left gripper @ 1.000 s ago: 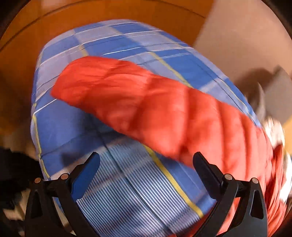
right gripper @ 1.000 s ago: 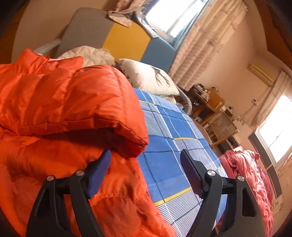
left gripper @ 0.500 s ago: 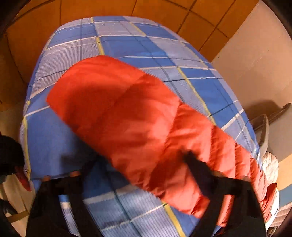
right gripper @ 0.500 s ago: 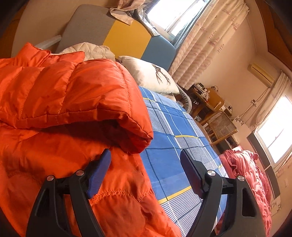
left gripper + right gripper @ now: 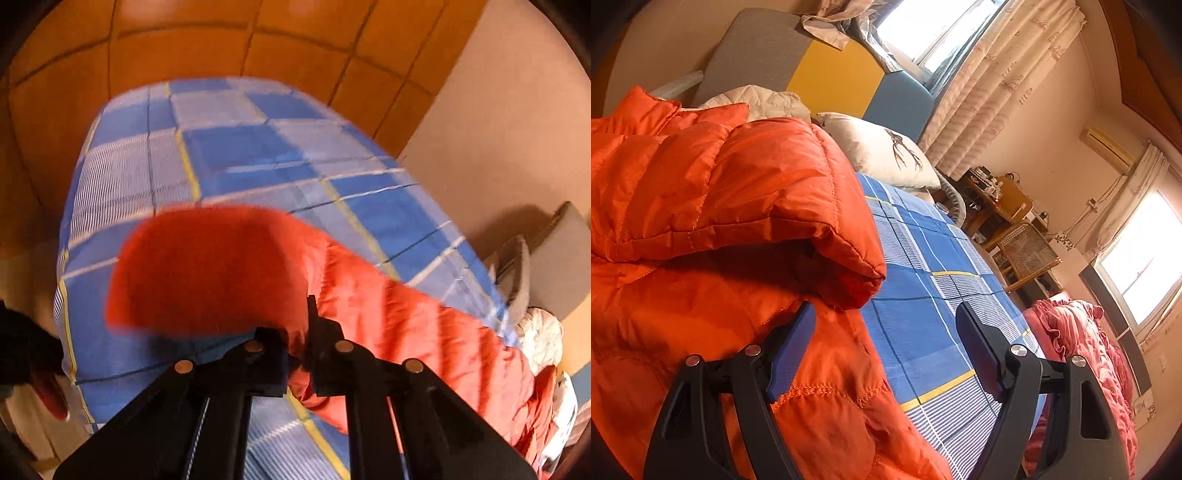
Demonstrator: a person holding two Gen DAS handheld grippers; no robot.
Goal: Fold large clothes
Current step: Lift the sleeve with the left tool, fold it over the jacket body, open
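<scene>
An orange puffer jacket (image 5: pixel 713 206) lies on a bed with a blue checked sheet (image 5: pixel 923 317). One sleeve is folded across its body. In the left wrist view my left gripper (image 5: pixel 299 332) is shut on the other sleeve (image 5: pixel 207 266) and holds its blurred end up above the sheet (image 5: pixel 236 155). The rest of the jacket (image 5: pixel 424 332) trails to the right. My right gripper (image 5: pixel 886 332) is open and empty, low over the jacket's edge. Its left finger (image 5: pixel 792 339) is over orange fabric and its right finger (image 5: pixel 979 347) is over the sheet.
A headboard (image 5: pixel 827 77) and pillows (image 5: pixel 882 151) stand at the bed's far end. A red quilt (image 5: pixel 1086 350), a wicker chair (image 5: pixel 1027 251) and a desk (image 5: pixel 997 195) are to the right. Wooden floor (image 5: pixel 221 48) and a wall (image 5: pixel 498 110) border the bed's foot.
My left gripper has gone from open to shut on the sleeve and lifted it. The view has pulled back from the bed. My right gripper has barely moved and stays open.
</scene>
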